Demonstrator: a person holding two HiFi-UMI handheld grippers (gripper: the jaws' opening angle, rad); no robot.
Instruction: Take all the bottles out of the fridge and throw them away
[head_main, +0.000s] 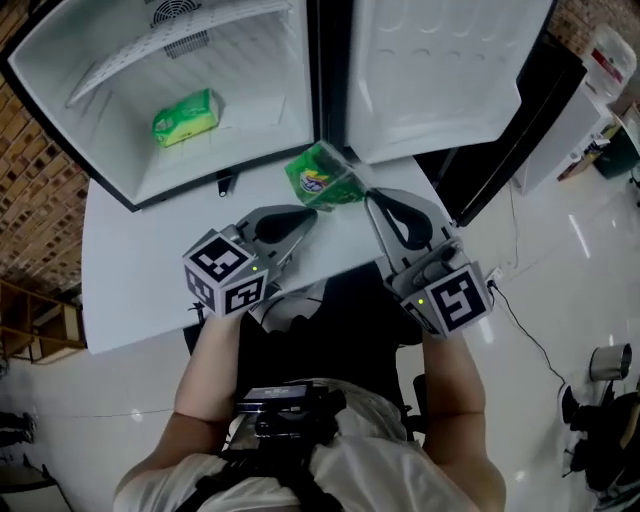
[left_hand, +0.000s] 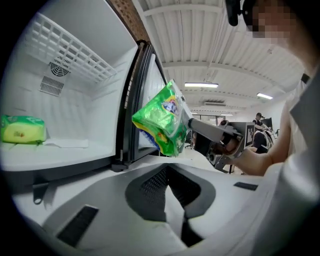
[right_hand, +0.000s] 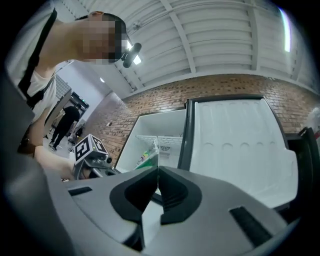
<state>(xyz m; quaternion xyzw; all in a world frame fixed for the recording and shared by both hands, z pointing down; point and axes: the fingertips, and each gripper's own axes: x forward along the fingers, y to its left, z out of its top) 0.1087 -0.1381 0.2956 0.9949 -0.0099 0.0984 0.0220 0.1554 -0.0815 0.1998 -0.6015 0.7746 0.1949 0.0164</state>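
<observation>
Green packet (head_main: 322, 178) hangs in front of the open fridge (head_main: 250, 60), outside its compartment and above the white surface (head_main: 120, 280). The right gripper (head_main: 368, 196) has its jaws pressed together on the packet's thin edge. This edge pinch lets the bulk of the bag dangle free, which suits a soft, light item. The left gripper (head_main: 306, 214) sits just beside the packet with its jaws pressed together on nothing, so it carries no share of the load. A second green packet (head_main: 185, 118) lies on the compartment floor, well apart from both grippers. No bottle is visible in any view. Judgement: the held packet is clear of the fridge and awaits disposal; the second packet remains to be fetched.
</observation>
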